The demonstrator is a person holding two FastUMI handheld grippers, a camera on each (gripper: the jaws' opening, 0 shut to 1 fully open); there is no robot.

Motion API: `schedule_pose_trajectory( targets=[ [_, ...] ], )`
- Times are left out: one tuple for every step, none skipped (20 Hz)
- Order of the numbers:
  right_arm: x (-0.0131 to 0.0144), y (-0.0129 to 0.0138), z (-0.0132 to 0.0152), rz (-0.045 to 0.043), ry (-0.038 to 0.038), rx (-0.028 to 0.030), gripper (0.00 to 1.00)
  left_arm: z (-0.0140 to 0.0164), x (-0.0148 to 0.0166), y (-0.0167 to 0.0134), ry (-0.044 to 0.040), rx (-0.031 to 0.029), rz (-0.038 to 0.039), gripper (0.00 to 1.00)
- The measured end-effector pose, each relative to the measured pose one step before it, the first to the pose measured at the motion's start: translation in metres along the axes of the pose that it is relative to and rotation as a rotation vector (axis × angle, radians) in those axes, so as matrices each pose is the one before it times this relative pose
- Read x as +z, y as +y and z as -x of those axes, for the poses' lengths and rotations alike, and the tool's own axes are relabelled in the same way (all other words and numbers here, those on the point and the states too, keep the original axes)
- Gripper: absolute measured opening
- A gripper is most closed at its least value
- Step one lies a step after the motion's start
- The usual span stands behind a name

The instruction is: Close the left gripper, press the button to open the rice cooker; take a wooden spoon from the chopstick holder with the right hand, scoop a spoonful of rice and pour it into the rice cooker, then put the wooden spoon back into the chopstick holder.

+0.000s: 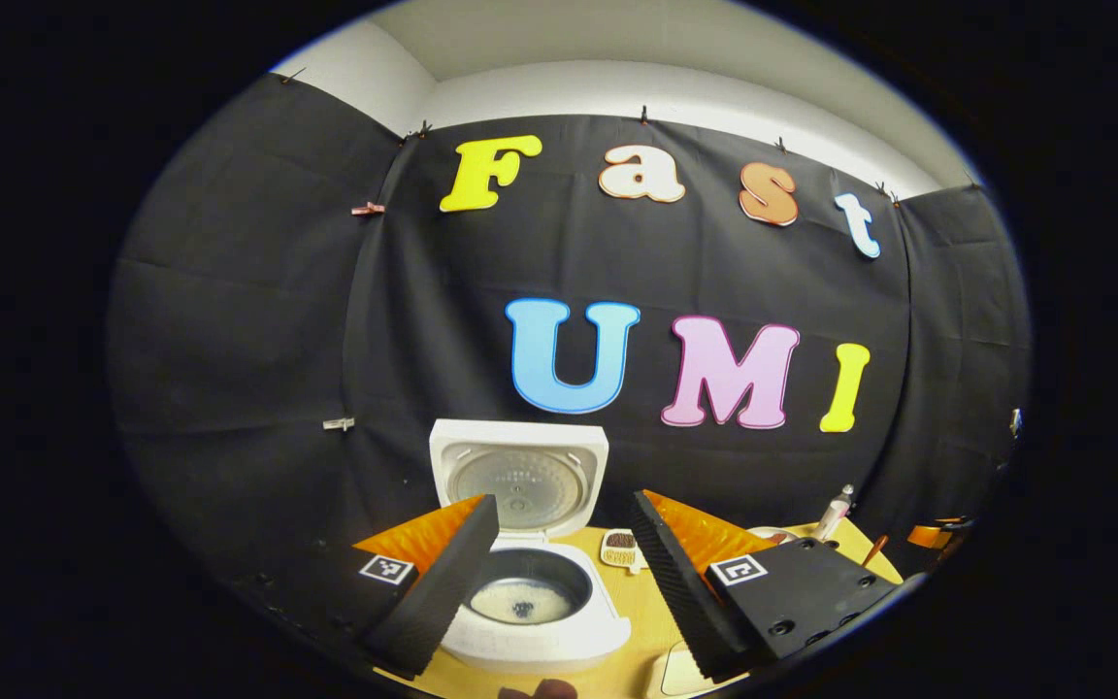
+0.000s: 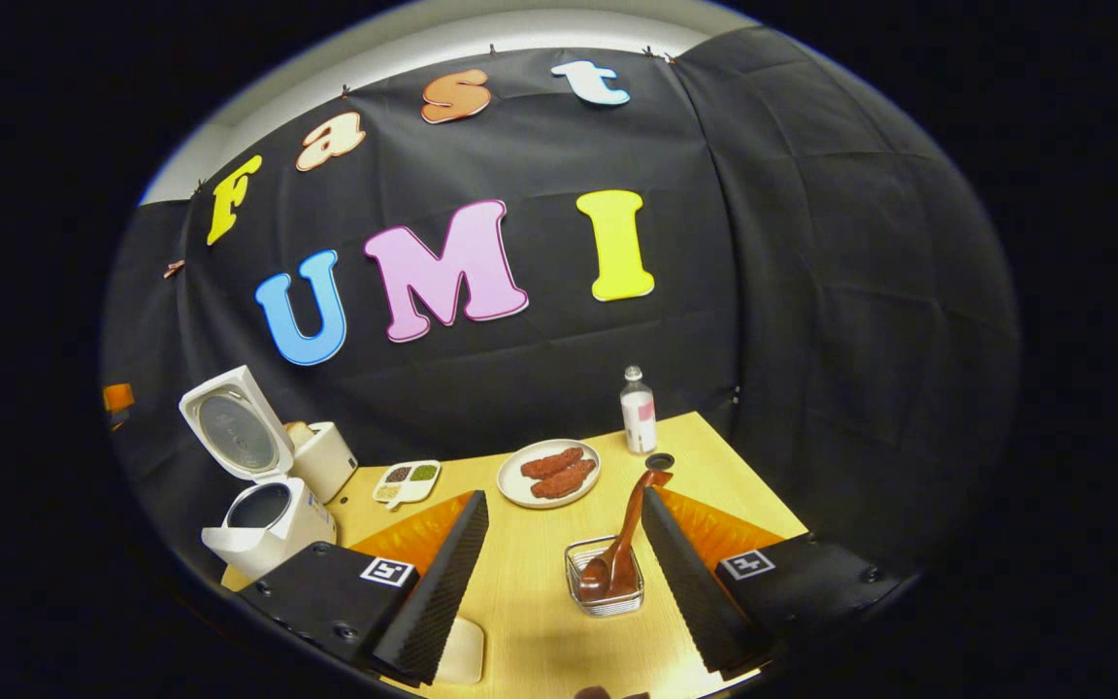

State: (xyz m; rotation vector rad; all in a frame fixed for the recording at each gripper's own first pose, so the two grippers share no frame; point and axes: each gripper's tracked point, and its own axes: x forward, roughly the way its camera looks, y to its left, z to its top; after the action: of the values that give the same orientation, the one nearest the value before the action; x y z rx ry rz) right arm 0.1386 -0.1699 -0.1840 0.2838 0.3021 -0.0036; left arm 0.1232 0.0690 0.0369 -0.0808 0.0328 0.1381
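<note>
The white rice cooker (image 1: 559,631) stands open with its lid (image 1: 518,476) upright, and rice lies at the bottom of its pot (image 1: 528,597). My left gripper (image 1: 564,505) hangs open just above and in front of the pot, holding nothing. In the right gripper view the cooker (image 2: 273,519) sits at the far left. A dark wooden spoon (image 2: 622,539) stands bowl-down in a small clear holder (image 2: 606,587). My right gripper (image 2: 564,495) is open around the holder. The spoon's handle leans close to the right-hand finger, and the fingers do not press on it.
On the wooden table (image 2: 530,553) are a plate of sausages (image 2: 549,473), a small bottle (image 2: 637,410), a black cap (image 2: 659,461), a divided dish of beans (image 2: 407,481) and a white box (image 2: 326,456) behind the cooker. A pale dish (image 2: 462,650) lies by the near edge.
</note>
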Motion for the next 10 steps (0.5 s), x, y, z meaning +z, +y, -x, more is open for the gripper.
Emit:
schedule_pose_trajectory(
  targets=[
    [0.00807, 0.00606, 0.00482, 0.00304, -0.01689, 0.00444, 0.98, -0.01011, 0.00896, 0.00386, -0.01486, -0.00247, -0.0004, 0.95],
    [0.00601, 0.00564, 0.00508, 0.00946, -0.01183, 0.00306, 0.98, -0.01385, 0.009, 0.00193, -0.01643, -0.00446, 0.00201, 0.95],
    [0.00491, 0.00552, 0.00364, 0.00865, -0.01128, 0.00461, 0.98, -0.01145, 0.00606, 0.00338, -0.00604, -0.0007, 0.00238, 0.95],
    [0.00281, 0.00604, 0.00372, 0.0091, -0.00554, 0.0078, 0.98, -0.01085, 0.00551, 0.00378, -0.01052, -0.00056, 0.0024, 0.95],
    [0.0014, 0.00244, 0.00281, 0.01377, -0.00406, -0.00017, 0.98, -0.01151, 0.00576, 0.00344, -0.00476, 0.00193, 0.00202, 0.95],
    [0.00119, -0.00021, 0.00142, 0.0178, -0.0031, -0.00658, 0.98, -0.01271, 0.00492, 0.00135, -0.00744, -0.00005, -0.00301, 0.95],
    [0.0013, -0.00028, 0.00176, 0.01525, -0.0018, -0.00883, 0.98, -0.01238, 0.00636, 0.00237, -0.00844, 0.00531, -0.01109, 0.95],
    [0.0013, 0.00077, 0.00238, 0.01194, -0.00098, -0.00519, 0.98, -0.01322, 0.00568, 0.00226, -0.01603, 0.00469, -0.02317, 0.95],
    [0.0011, 0.00063, 0.00162, 0.00988, -0.00095, -0.00969, 0.98, -0.01306, 0.00615, 0.00287, -0.01558, 0.00733, -0.02845, 0.95],
    [0.0003, -0.00035, 0.0016, 0.01447, -0.00057, -0.00977, 0.98, -0.01297, 0.00294, 0.00235, -0.01322, 0.006, -0.0282, 0.95]
  ],
)
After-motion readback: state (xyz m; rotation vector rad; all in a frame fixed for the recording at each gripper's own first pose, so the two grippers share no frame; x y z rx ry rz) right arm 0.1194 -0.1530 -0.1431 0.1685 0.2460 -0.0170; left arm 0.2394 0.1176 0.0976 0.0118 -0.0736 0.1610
